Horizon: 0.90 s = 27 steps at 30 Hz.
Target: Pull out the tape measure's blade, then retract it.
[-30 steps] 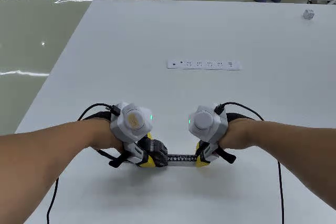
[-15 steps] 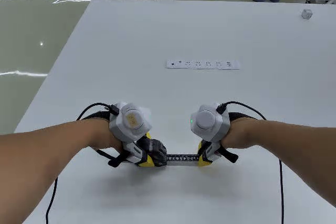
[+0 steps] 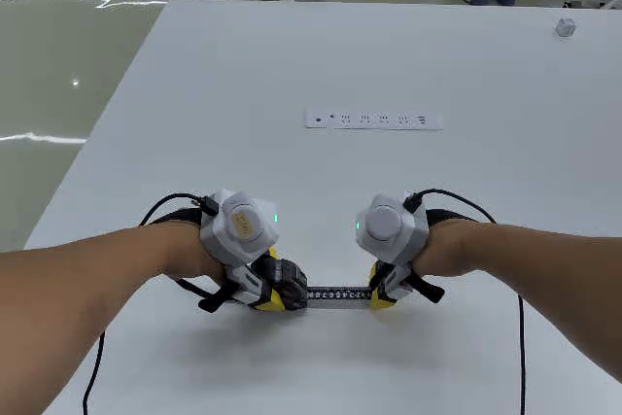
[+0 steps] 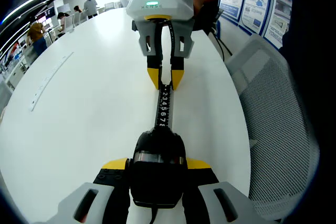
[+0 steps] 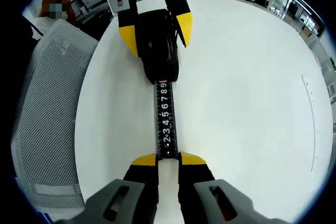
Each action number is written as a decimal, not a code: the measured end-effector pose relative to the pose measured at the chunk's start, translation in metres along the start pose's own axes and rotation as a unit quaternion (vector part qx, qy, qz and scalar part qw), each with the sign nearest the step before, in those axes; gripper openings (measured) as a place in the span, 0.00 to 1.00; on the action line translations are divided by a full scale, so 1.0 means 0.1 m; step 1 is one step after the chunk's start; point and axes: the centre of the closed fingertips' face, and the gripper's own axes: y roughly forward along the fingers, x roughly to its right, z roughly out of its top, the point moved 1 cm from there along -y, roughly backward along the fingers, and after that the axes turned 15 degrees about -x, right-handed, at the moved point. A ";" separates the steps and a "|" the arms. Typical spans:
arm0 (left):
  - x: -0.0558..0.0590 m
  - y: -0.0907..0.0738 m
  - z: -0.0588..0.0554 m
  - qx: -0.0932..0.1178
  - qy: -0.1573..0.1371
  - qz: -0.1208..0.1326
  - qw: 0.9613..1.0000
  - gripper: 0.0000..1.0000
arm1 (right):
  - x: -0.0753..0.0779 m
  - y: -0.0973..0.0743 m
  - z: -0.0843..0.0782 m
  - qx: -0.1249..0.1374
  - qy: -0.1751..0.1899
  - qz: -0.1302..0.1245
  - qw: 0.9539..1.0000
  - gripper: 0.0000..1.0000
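Head view: white flat worktable (image 3: 292, 94) carries work near front edge. Black rubber-cased tape measure (image 4: 157, 174) is clamped by left gripper (image 4: 157, 163). Short numbered steel blade (image 5: 166, 116) is pinched at tip by right gripper (image 5: 168, 159). Risk: shallow tip pinch slipped, blade snapped back uncontrolled.

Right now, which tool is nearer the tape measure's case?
Left. The left tool is shut on the tape measure case itself. The right tool grips the blade at its tip, a short run of exposed blade away from the case.
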 end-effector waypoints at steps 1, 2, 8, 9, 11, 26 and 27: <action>0.00 0.00 0.00 0.000 0.000 0.000 1.000 0.35 | 0.00 0.00 -0.01 0.000 0.000 0.000 1.000 0.11; 0.00 0.00 0.00 0.000 0.000 0.000 1.000 0.35 | 0.00 0.00 -0.01 -0.001 0.000 0.000 1.000 0.11; 0.00 0.00 0.00 -0.001 -0.001 0.000 1.000 0.35 | 0.00 0.00 -0.04 -0.002 0.002 0.000 1.000 0.11; 0.00 0.00 0.00 -0.001 -0.001 0.000 1.000 0.35 | 0.00 0.00 -0.05 -0.002 0.002 -0.001 1.000 0.11; 0.00 0.01 0.00 -0.002 0.000 0.000 1.000 0.35 | 0.00 0.00 -0.06 -0.003 0.001 -0.001 1.000 0.11; 0.00 0.01 0.00 -0.002 -0.001 0.000 1.000 0.35 | 0.00 -0.01 -0.13 -0.003 0.006 -0.001 1.000 0.11; 0.00 0.01 0.00 -0.002 -0.001 0.000 1.000 0.35 | 0.01 -0.01 -0.14 -0.003 0.006 -0.001 1.000 0.11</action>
